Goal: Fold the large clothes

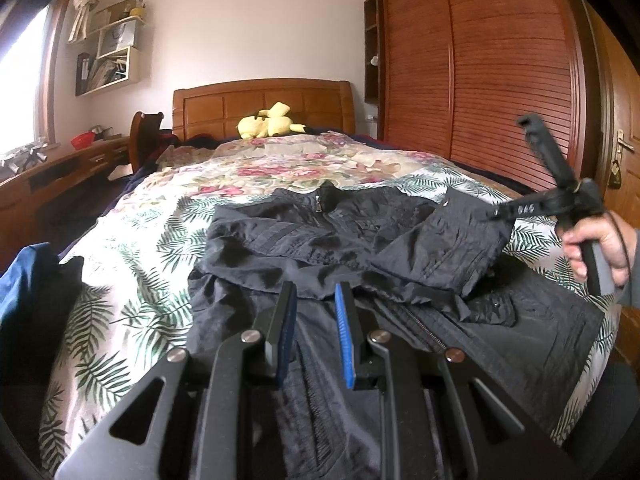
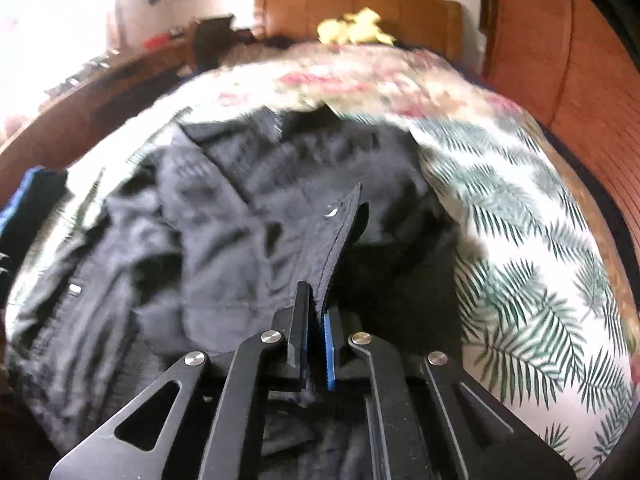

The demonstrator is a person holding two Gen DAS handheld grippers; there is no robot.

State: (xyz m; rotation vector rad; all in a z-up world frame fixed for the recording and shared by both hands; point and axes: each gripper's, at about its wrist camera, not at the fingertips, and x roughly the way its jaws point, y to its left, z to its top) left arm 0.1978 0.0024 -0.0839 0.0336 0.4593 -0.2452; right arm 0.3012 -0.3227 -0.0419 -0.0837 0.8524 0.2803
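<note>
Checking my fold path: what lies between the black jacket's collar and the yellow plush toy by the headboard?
Only bare floral bedspread between the black jacket and yellow plush toy, clearest in the left wrist view.

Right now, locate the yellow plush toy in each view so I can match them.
Left wrist view: yellow plush toy upper centre, at the wooden headboard.
Right wrist view: blurred, top centre, before the same headboard.
Shared landmark: the headboard.
</note>
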